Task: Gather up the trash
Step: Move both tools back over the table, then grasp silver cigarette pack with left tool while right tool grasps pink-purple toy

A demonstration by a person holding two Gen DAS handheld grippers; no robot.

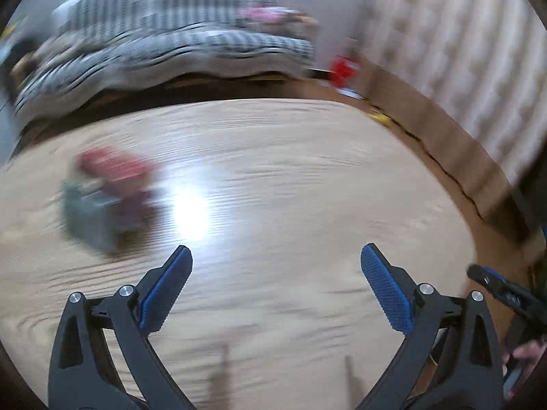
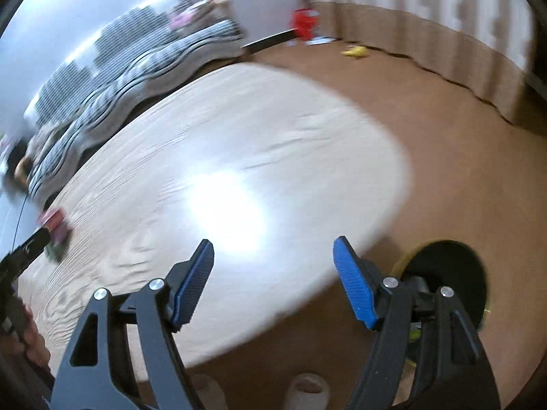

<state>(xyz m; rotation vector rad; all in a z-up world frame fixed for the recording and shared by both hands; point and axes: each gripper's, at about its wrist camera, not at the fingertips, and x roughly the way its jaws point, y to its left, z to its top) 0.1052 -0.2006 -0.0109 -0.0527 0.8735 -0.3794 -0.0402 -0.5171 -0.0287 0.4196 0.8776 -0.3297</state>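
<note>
Between the blue pads: left gripper [image 1: 276, 287] spread wide, empty; right gripper [image 2: 273, 280] parted, empty.
Trash position: crumpled red-and-green packet [image 1: 106, 198] on the table [image 1: 290, 177], ahead and to the left of the left gripper, apart from it.
Long axis: too blurred to tell.
Nearer hand: left, by judgement.
Edges: table rim curves close under the right gripper; dark bin [image 2: 448, 273] on the floor just beyond it.
Open room: bare tabletop between packet and bin.

Blurred red, purple and grey-green wrapper [image 1: 106, 194] lying on pale table
</note>
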